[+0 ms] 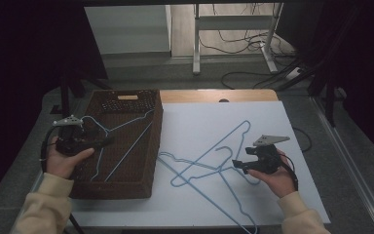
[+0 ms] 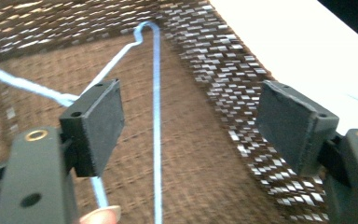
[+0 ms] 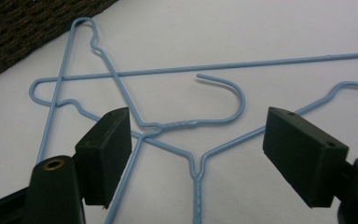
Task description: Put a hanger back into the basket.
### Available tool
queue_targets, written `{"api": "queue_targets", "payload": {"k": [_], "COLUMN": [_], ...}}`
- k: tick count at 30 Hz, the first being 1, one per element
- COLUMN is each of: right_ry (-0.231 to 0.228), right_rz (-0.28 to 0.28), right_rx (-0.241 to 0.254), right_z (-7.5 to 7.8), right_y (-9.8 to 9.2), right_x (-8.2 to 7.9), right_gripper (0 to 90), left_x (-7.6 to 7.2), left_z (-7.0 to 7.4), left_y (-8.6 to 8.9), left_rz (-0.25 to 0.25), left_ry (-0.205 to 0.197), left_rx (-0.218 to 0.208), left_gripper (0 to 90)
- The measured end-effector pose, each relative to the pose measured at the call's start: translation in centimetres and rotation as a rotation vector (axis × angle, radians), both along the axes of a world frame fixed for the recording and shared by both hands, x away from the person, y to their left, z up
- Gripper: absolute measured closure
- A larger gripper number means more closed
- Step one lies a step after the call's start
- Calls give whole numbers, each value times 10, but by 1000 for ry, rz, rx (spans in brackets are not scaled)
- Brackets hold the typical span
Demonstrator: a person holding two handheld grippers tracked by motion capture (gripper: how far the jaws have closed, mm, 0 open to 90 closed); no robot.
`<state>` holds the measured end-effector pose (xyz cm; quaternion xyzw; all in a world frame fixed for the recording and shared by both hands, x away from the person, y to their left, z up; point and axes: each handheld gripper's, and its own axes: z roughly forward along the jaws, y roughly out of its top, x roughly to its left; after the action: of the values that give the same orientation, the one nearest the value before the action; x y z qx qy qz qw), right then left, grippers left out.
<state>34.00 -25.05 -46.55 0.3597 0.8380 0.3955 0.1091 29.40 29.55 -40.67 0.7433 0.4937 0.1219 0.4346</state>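
While the tangle lies uncleared, listed near to far, with hazards.

Right tool [image 1: 237, 165]: jaws wide, nothing gripped, low over the white board surface [image 1: 272, 195]. In the right gripper view, pads either side of the twisted necks of the pale blue wire hangers [image 3: 186, 125].

Pile of pale blue wire hangers [image 1: 209, 165]: lying flat near the middle of the surface, just right of the basket, hooks and shoulders crossed over one another. Risk: closing on two necks at once, or lifting one and dragging its interlocked neighbours along. Risk: thin wire slipping between flat pads, hanger swinging loose.

Left tool [image 1: 108, 142]: jaws wide, no wire pressed between the pads, over the dark brown woven basket [image 1: 126, 187].

Blue wire hanger in the basket [image 2: 156, 140]: lying across the basket floor, one end propped against the far wall. Risk: hook catching in the weave, or next hanger snagging on it.
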Motion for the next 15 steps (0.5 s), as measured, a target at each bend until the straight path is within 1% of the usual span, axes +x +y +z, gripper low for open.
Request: {"api": "queue_targets", "payload": {"k": [1,4,5,7,11,15], "right_ry": [2,2,0,1,1,-2], "right_rz": [-1,0,4,5,13,16], "right_rx": [1,1,2,2,-6,-14], "right_z": [0,1,1,1,0,1], "right_y": [0,2,3,4,5,5], "right_x": [0,3,3,4,5,2], "right_gripper": [238,238,238,238,238,238], "left_x": [-3,-11,-13,-16,-19,-23], "left_z": [1,0,0,-1,-3,-8], "left_y": [-5,-17,-20,-27,-39,-52], "left_rz": [-13,-39,-49,-71,-115,-151], "left_ry": [-9,-17,-19,-24,-26,-25], "left_rx": [-9,-42,-46,-44,-23,-13], "left_gripper": [203,180,177,172,165,149]}}
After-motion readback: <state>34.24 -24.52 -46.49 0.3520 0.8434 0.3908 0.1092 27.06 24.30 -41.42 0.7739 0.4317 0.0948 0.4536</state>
